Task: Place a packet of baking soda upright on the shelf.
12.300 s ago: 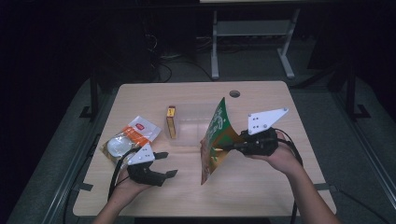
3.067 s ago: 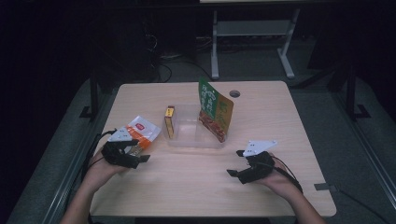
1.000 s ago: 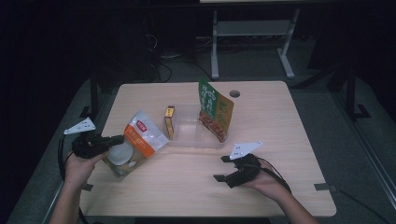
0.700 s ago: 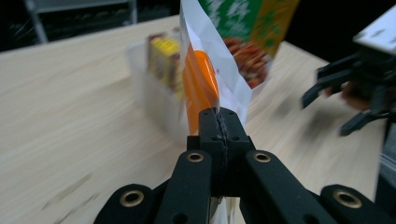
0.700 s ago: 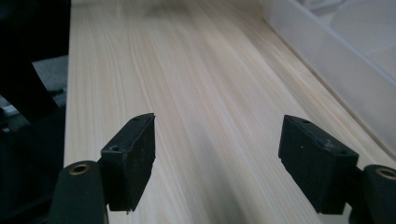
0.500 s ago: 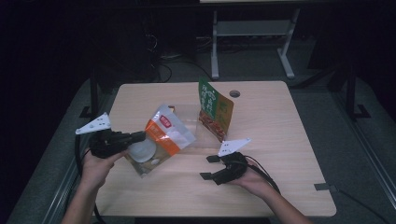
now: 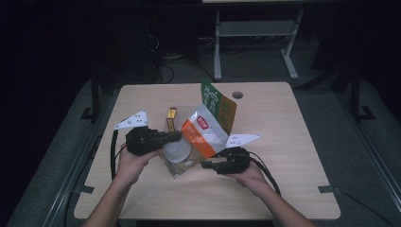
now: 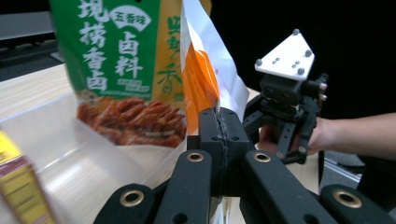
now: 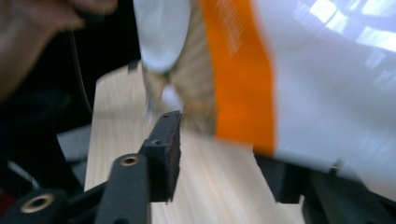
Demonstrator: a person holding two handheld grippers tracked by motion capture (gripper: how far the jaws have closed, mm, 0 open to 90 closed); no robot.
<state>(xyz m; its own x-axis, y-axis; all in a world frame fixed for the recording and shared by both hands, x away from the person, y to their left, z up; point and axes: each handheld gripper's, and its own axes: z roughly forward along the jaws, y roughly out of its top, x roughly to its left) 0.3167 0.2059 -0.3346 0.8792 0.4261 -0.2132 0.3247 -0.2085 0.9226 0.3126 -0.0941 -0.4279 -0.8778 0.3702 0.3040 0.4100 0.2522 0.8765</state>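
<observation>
While the green pouch point(image 7: 218, 106) already stands in the clear tray point(image 8: 70, 163) at twelve o'clock, the left gripper point(image 7: 176, 136) clamps the orange-and-white bag point(image 7: 201, 137) aloft at table centre, and the right gripper point(image 7: 208, 165), jaws half-closed and just narrowing, brackets its lower edge ungripped, traying left.

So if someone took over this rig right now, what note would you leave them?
Left hand-held gripper: shut on the edge of the orange-and-white snack bag, held up over the table.
Right hand-held gripper: jaws part open and just closing, the bag's lower corner between them; a firm grip is not clear.
Green pouch stands in the clear bin; small yellow box sits beside the bin.
Done: green pouch is in the bin, snack bag lifted.
Left: probably steady the snack bag with both grippers and set it in the bin.
</observation>
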